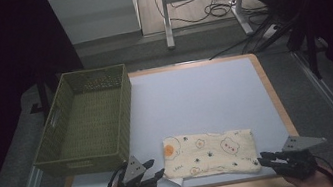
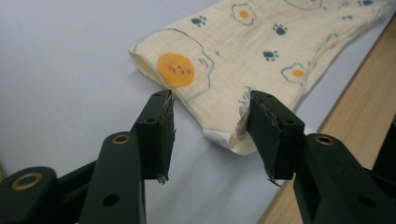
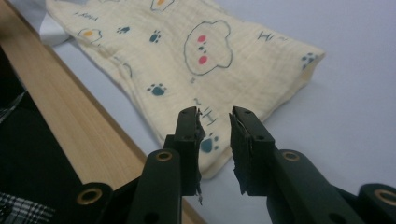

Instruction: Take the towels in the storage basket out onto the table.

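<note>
Cloth (image 1: 209, 153), folded and cream, lies flat on the surface (image 1: 196, 99) between left tongs (image 1: 154, 171) and right tongs (image 1: 265, 159), both apart and empty; pinching all layers at each end should lift it evenly.

- The green basket (image 1: 85, 121) stands along the worktop's (image 1: 195, 94) left edge, walling off that side from the far corner almost to the near one.
- The folded cloth (image 1: 209, 153) lies flat by the near edge, low enough to pass over.
- From basket to right edge, the middle and far worktop lie free.

Cloth (image 1: 210, 153) right of basket (image 1: 87, 121)
</note>
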The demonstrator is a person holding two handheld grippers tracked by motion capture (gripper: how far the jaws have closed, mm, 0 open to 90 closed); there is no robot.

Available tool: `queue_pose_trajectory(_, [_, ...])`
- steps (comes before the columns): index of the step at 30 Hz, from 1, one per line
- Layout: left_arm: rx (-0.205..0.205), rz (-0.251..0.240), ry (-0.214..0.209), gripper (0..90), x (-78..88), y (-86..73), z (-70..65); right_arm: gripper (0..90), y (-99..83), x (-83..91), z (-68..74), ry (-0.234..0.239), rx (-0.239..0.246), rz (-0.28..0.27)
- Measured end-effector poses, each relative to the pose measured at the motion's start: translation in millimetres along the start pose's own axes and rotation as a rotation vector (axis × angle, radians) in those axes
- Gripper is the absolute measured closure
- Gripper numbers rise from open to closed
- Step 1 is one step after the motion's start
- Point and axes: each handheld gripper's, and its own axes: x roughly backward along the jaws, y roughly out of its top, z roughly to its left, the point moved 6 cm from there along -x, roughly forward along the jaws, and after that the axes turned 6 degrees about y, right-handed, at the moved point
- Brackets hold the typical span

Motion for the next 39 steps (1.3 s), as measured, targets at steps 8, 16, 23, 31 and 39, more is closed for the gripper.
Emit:
queue_pose_trajectory(8, [-0.011, 0.033, 0.045, 54.0, -31.3, 20.5, 6.4, 73.3, 14.8, -14.0, -21.1, -0.033, -0.007, -0.008])
queue_pose_trajectory(16, [0.037, 0.022, 0.081, 54.0, -51.5, 52.7, 24.8, 75.5, 38.2, -33.0, -51.4, -0.094, -0.016, -0.020])
queue_pose_trajectory(23, [0.052, 0.127, 0.151, 55.3, -92.0, 44.8, 43.0, 69.6, 44.3, -58.6, -74.5, -0.137, -0.034, 0.022])
queue_pose_trajectory(31, [0.096, 0.137, 0.086, 65.5, -104.1, 32.5, 44.5, 83.6, 30.8, -70.5, -74.1, -0.093, -0.061, 0.047])
queue_pose_trajectory(39, [0.095, 0.075, 0.049, 86.1, -91.8, 38.5, 35.2, 86.8, 47.9, -69.8, -85.6, -0.156, -0.014, 0.060])
